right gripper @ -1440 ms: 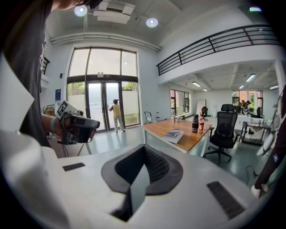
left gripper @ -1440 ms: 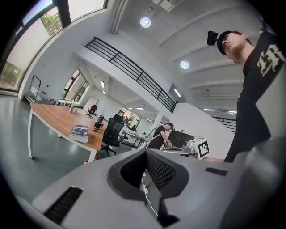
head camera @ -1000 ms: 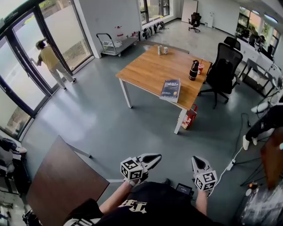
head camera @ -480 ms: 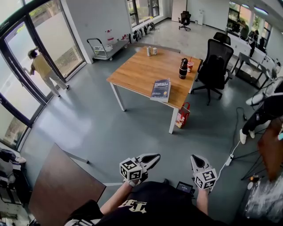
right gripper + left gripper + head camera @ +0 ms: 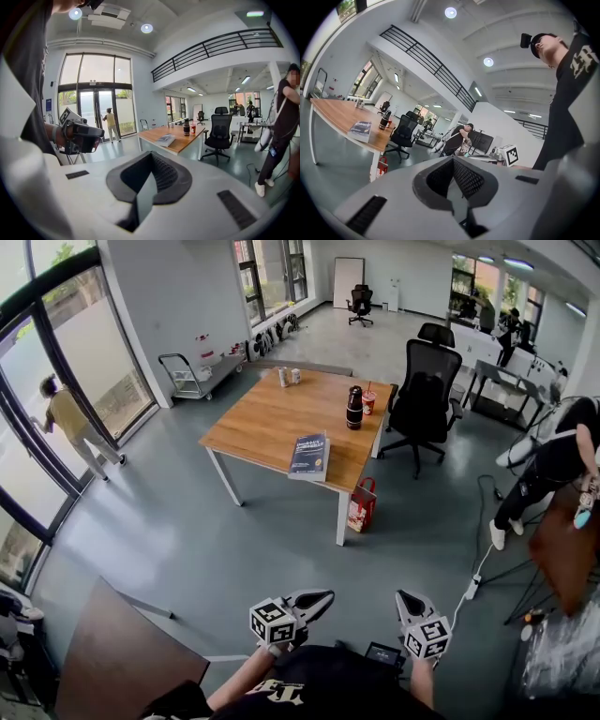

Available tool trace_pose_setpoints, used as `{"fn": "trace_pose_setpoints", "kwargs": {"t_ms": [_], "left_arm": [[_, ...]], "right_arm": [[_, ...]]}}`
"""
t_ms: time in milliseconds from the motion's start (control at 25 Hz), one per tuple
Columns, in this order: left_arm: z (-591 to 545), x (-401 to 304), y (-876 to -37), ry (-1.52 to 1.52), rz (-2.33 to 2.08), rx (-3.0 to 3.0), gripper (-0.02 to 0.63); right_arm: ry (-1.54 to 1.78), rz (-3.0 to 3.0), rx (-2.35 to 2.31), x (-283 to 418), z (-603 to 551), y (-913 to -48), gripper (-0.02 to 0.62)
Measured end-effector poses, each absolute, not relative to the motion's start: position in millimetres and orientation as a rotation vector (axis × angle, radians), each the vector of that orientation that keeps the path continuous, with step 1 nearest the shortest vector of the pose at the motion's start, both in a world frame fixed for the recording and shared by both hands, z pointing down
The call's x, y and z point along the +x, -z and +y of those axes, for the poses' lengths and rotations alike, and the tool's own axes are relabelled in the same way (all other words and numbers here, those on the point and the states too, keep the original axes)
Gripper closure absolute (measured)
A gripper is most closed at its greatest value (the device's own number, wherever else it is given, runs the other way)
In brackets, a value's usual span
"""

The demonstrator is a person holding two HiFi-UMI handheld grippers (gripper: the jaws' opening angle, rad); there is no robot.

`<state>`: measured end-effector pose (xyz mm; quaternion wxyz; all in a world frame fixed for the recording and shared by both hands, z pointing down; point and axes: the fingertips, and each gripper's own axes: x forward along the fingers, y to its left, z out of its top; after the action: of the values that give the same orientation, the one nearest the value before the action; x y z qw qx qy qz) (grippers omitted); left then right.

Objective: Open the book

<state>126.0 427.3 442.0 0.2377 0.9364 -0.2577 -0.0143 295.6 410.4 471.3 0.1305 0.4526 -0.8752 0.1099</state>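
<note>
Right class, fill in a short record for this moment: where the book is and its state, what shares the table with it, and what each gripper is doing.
book: closed, lying flat near the table's front edge
table: wooden top, white legs, across the floor from the person
also on table: black bottle, red cup, cans at the far edge
left gripper: jaws together, empty, far from the book
right gripper: jaws together, empty, far from the book
task: not yet begun
</note>
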Motion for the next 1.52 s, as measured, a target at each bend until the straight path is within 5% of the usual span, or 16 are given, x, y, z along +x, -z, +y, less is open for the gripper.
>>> {"fn": "trace_pose_setpoints", "kwargs": {"t_ms": [1520], "left_arm": [[404, 131, -478, -0.057, -0.631, 2.621, 0.600]], "right_arm": [[-0.129, -2.499, 1.117, 251, 387, -506, 0.607]]}}
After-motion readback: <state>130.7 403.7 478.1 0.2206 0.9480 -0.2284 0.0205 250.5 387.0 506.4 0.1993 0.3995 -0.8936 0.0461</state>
